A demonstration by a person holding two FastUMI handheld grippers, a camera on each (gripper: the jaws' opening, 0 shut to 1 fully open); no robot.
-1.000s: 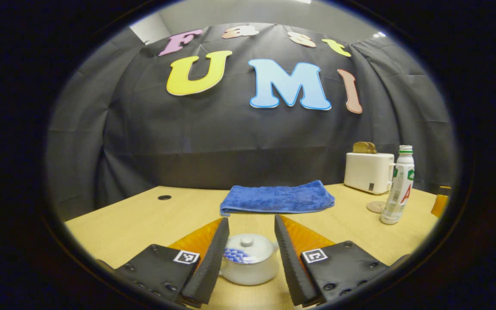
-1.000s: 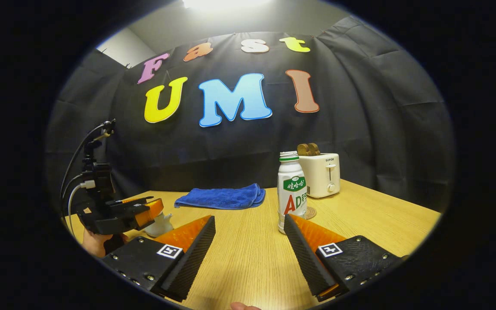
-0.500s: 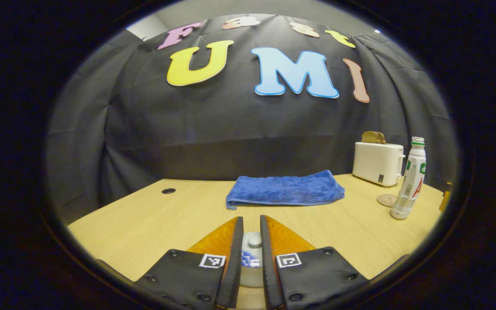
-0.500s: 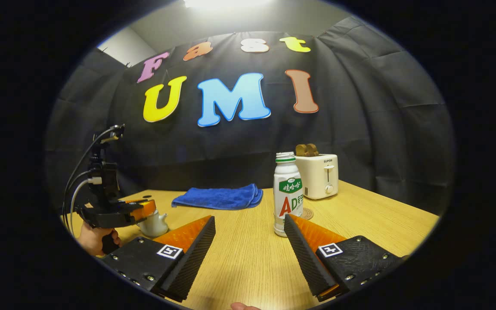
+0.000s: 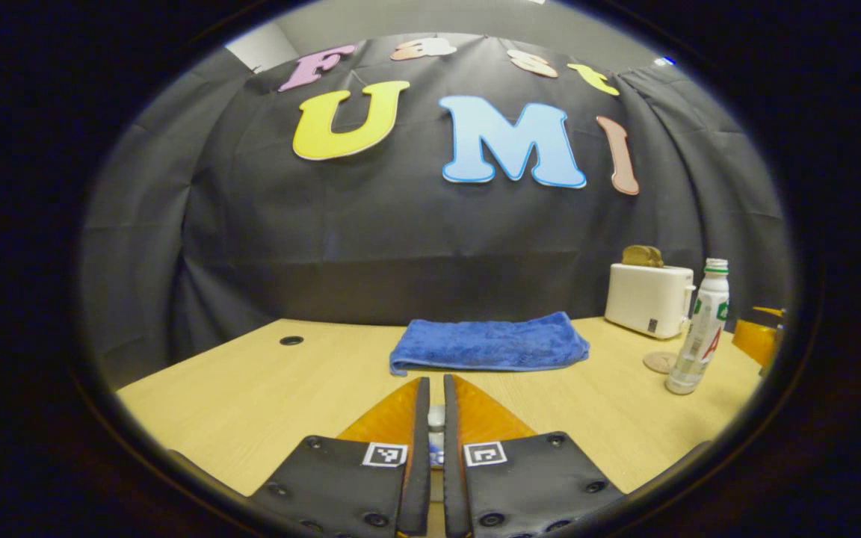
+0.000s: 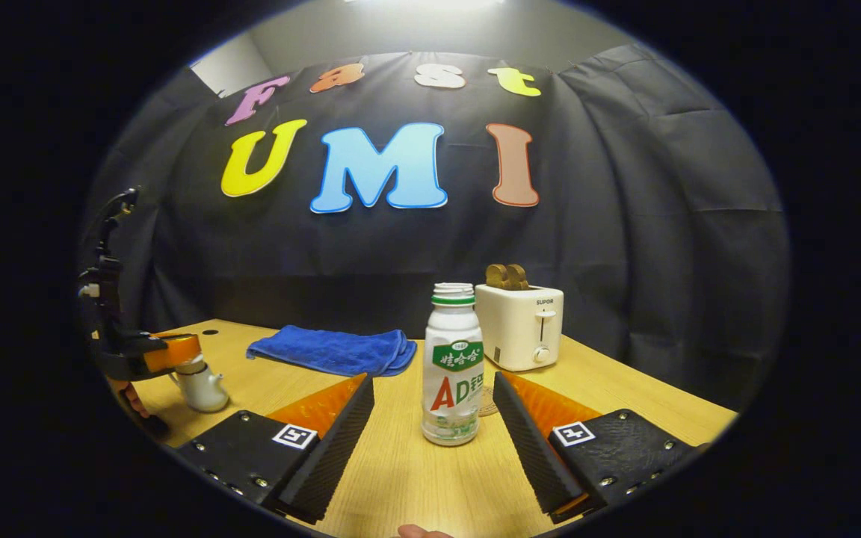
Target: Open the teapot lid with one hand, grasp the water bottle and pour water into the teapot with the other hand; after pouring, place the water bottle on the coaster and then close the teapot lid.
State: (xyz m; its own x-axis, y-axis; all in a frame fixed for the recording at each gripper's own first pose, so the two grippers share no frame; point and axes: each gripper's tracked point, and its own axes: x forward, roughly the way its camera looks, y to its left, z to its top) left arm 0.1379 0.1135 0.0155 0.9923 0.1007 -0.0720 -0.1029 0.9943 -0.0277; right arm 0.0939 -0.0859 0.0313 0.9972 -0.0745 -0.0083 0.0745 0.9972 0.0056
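Observation:
The white teapot [image 6: 202, 387] stands at the table's left side. My left gripper [image 5: 431, 382] is down over it, its fingers shut on the lid's knob [image 5: 436, 417], and the pot's body is mostly hidden behind them. From the right gripper view that left gripper [image 6: 176, 351] sits on top of the pot, held by a hand. The white water bottle [image 6: 453, 366] with a green label stands upright and uncapped in the gap of my open right gripper [image 6: 432, 375], neither finger touching it. The round coaster [image 5: 657, 362] lies just behind the bottle [image 5: 696, 329].
A folded blue towel [image 5: 489, 342] lies at the middle back of the wooden table [image 5: 251, 388]. A white toaster [image 6: 520, 326] with bread in it stands behind the coaster [image 6: 486, 408]. A small cable hole [image 5: 291, 341] is at the back left.
My left gripper came down and shut on the teapot lid's knob. My right gripper swung and moved up to the bottle, which now stands between its open fingers.

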